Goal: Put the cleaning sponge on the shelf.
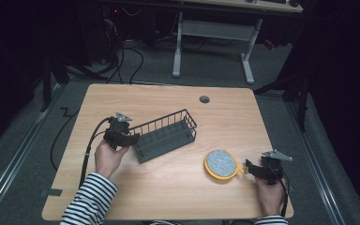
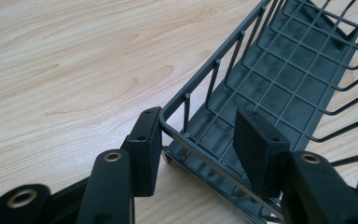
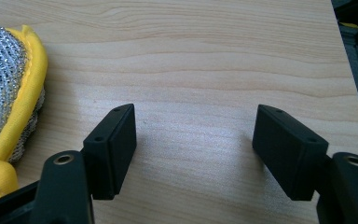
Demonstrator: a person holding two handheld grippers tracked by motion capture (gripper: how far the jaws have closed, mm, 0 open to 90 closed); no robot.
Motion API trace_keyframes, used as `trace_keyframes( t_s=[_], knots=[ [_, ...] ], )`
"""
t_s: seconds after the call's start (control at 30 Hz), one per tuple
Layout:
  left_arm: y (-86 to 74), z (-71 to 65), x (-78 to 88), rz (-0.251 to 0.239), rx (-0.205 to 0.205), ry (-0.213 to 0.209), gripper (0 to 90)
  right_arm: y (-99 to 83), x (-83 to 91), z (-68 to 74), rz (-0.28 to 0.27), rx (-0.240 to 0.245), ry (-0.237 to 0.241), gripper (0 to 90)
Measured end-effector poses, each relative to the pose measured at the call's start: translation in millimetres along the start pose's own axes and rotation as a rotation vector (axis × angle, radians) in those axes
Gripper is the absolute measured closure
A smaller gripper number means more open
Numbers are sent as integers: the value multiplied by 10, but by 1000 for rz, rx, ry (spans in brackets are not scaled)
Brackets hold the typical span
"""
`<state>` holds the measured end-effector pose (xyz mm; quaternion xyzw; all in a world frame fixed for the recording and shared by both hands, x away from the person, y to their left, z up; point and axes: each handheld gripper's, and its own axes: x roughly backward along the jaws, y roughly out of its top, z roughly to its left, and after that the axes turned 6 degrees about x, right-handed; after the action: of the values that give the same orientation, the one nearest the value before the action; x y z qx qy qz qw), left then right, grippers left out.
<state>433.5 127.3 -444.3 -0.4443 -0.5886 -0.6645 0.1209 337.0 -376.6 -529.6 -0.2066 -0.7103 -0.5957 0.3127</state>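
Note:
A dark grey wire basket (image 1: 166, 135) lies aslant on the wooden table (image 1: 168, 187), left of the middle. My left gripper (image 1: 132, 139) is at its near left end, open, with one jaw outside the rim and one inside. In the left gripper view the basket's corner rim (image 2: 177, 105) passes between the two pads without touching either. A round scouring pad (image 1: 221, 164), silver mesh with a yellow border, lies at the right. My right gripper (image 1: 243, 168) is open just to the right of it. In the right gripper view the scouring pad (image 3: 9, 93) lies left of the jaws, and bare wood lies between them.
A grey cable hole (image 1: 204, 99) sits near the table's far edge. Black cables trail from both grippers, the left one off the table's left side. A white desk frame (image 1: 213, 42) stands on the floor beyond the table.

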Motion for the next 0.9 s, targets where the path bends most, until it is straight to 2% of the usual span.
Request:
trace_keyframes(
  t_s=[0.4,0.67,0.77,0.9],
  knots=[
    [-18,-175,-11,-1,-37,-26,521,0,-1,-2,-1,4,0,306],
    [-44,-206,-5,-10,-29,-41,507,0,-1,-2,-2,4,1,306],
    [-37,-188,2,-25,-26,-65,457,0,-2,-3,-2,5,1,306],
    [-19,-151,58,-44,1,-82,379,0,-2,-2,-2,5,1,306]
  ],
)
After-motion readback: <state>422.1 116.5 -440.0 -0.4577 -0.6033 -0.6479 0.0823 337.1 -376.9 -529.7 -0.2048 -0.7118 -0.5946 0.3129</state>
